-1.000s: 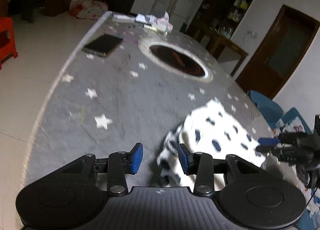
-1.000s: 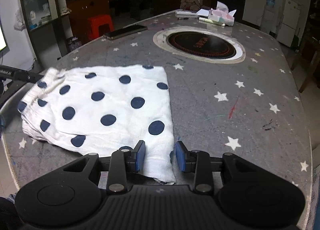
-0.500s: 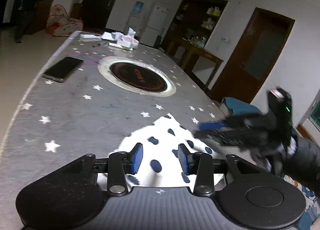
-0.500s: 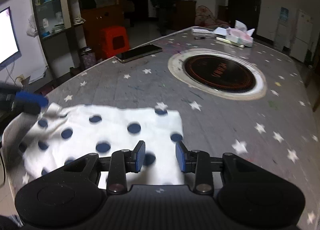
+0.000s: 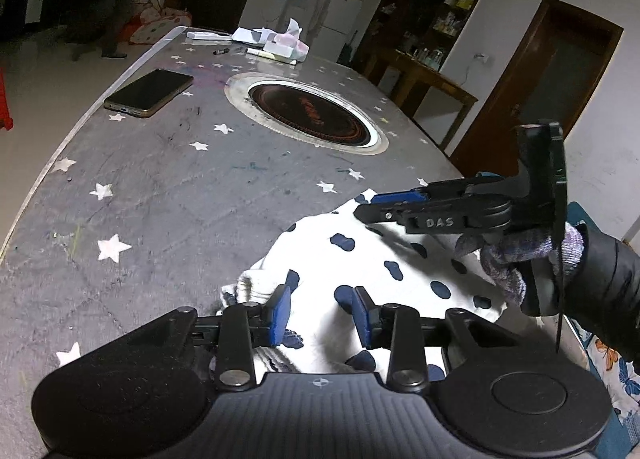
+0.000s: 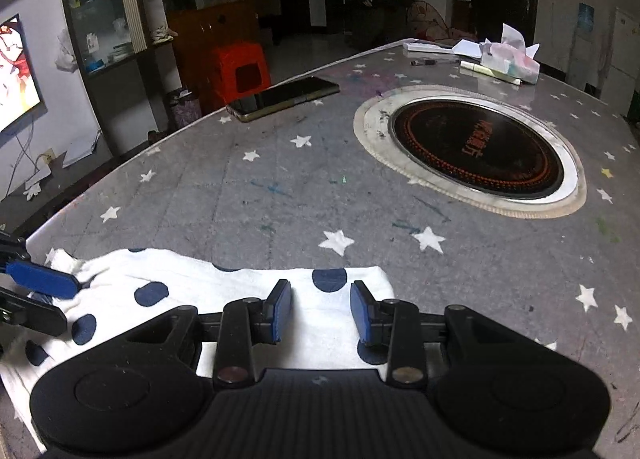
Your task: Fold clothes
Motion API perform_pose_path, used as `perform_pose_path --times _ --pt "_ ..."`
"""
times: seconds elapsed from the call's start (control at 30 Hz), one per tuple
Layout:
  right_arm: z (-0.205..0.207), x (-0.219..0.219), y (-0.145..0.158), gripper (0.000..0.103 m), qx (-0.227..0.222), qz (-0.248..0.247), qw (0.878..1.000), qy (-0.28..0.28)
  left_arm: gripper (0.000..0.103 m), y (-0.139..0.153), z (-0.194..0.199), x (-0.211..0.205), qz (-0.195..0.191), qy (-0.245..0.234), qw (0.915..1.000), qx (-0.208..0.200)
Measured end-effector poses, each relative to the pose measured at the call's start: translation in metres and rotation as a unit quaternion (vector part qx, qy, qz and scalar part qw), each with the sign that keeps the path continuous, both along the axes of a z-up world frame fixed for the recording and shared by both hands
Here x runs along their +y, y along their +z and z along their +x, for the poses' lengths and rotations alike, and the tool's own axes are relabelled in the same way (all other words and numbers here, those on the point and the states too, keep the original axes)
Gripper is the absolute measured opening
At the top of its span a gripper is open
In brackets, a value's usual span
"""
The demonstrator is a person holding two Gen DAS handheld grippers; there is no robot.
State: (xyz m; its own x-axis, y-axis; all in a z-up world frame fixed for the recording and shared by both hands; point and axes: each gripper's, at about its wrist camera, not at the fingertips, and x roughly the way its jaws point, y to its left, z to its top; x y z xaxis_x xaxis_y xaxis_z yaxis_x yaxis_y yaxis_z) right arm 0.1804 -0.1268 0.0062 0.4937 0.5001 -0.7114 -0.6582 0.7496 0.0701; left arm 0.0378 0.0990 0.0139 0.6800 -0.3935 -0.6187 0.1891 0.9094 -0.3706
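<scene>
Cloth [image 5: 384,259], white with dark dots, lies at our near table [image 5: 168,187] edge | left gripper [image 5: 320,313] over its bunched end, jaws just narrowed, parted, nothing pinched | right gripper [image 6: 320,309] above far corner, jaws parted, empty | phone [image 5: 149,92] beyond.

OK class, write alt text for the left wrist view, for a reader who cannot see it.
A white garment with dark polka dots lies at the near edge of a grey, star-patterned table, with the left tool open over it and the right tool, held in a gloved hand, reaching in from the right. Farther back are a phone and a round inset cooktop.
</scene>
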Motion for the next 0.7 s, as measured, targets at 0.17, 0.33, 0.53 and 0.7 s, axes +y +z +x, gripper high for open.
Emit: perform_pose_path --times 0.17,0.33,0.53,0.7 --pt "-0.016 -0.016 0.021 0.033 -0.009 0.010 1.000 0.004 0.036 0.009 -0.004 -0.004 0.002 -0.003 0.9999 -0.013" --pt "-0.051 -0.033 0.033 0.033 -0.011 0.011 1.000 0.020 0.036 0.017 -0.014 -0.013 0.001 -0.014 0.9994 -0.031" --pt "-0.096 -0.055 0.028 0.033 -0.003 0.008 1.000 0.029 0.036 0.009 -0.018 -0.020 0.017 -0.019 0.9994 -0.024" --pt "-0.105 -0.074 0.010 0.033 0.008 0.002 1.000 -0.005 0.036 -0.002 -0.017 -0.015 0.022 -0.011 0.9996 -0.013"
